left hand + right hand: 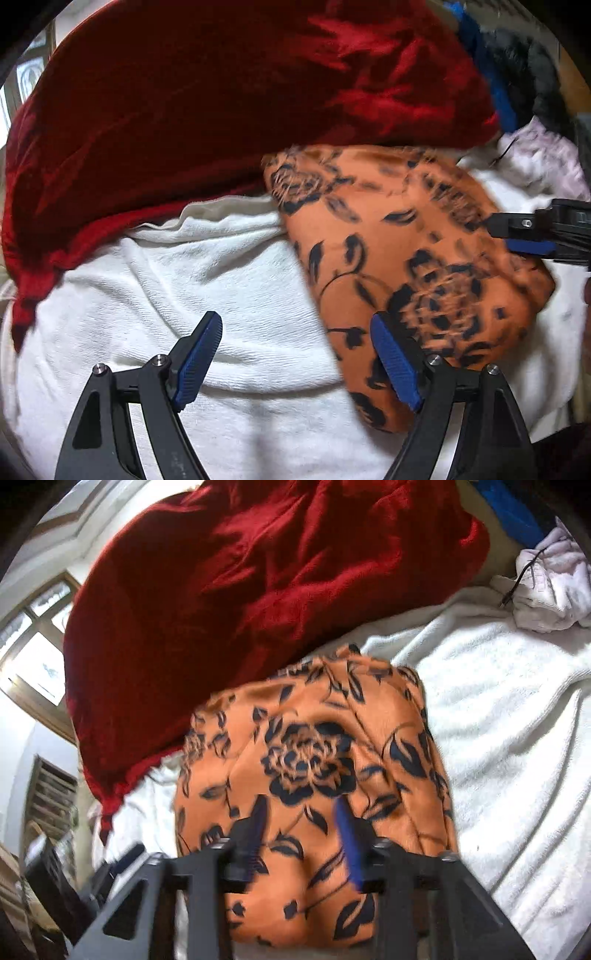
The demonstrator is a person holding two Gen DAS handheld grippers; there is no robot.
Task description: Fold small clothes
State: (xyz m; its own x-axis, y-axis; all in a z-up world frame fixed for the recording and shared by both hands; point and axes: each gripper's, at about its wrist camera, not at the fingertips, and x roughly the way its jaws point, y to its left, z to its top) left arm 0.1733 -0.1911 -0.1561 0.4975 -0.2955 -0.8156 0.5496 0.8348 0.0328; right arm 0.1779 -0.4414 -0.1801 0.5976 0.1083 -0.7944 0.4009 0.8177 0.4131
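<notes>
An orange cloth with a black flower print point(406, 258) lies folded into a compact bundle on a white towel point(221, 258). My left gripper point(295, 317) hovers open over the towel, its right finger at the bundle's left edge, with nothing between the pads. In the right wrist view the orange cloth point(314, 757) fills the middle. My right gripper point(303, 801), blurred, stands open just above its near half, and the pads do not press on it. The right gripper point(532, 236) also shows at the right edge of the left wrist view, by the bundle's far side.
A big dark red blanket point(221, 110) point(258, 590) is heaped behind the orange cloth and overlaps the white towel point(498, 738). A crumpled pale garment point(554, 587) with a thin black cord lies at the back right, blue fabric point(513, 513) behind it. A window point(37, 657) is at left.
</notes>
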